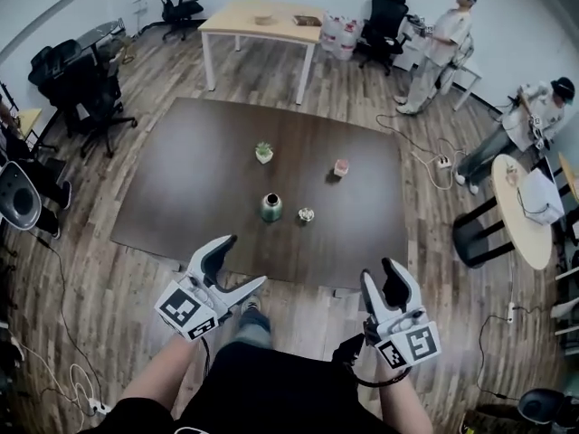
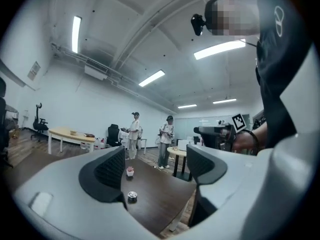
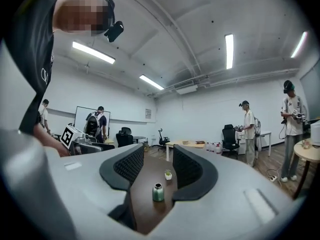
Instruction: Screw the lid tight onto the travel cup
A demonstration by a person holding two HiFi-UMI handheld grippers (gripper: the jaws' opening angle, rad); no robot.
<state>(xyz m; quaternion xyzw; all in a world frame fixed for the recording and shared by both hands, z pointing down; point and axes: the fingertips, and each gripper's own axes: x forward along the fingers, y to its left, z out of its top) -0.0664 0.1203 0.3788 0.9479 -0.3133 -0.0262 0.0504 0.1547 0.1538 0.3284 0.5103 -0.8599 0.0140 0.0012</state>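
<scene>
Travel cup (image 1: 270, 208), small and green with a rounded body and a narrower dark mouth, stands upright and uncapped near the middle of the dark table (image 1: 181, 206). It looks like a rigid, glossy shell, probably metal. That would not give under the pads, but it may slip or spin when the lid is turned, and it is likely light enough to tip if nudged high up. The widest part of the body, squarely across, seems the safest hold. The lid (image 1: 306, 214), a low silvery disc, lies just beside the cup on its right and apart from it. It likely needs pinching across its rim from above, with little height to catch. Farther back stand a small potted plant (image 1: 263, 153) and a pink pot (image 1: 340, 167), well clear. Both tools hang short of the table's near edge: the left gripper (image 1: 242, 262) has its jaws spread wide and empty, while the right gripper (image 1: 380, 275) has its jaws only narrowly parted, gripping nothing.
</scene>
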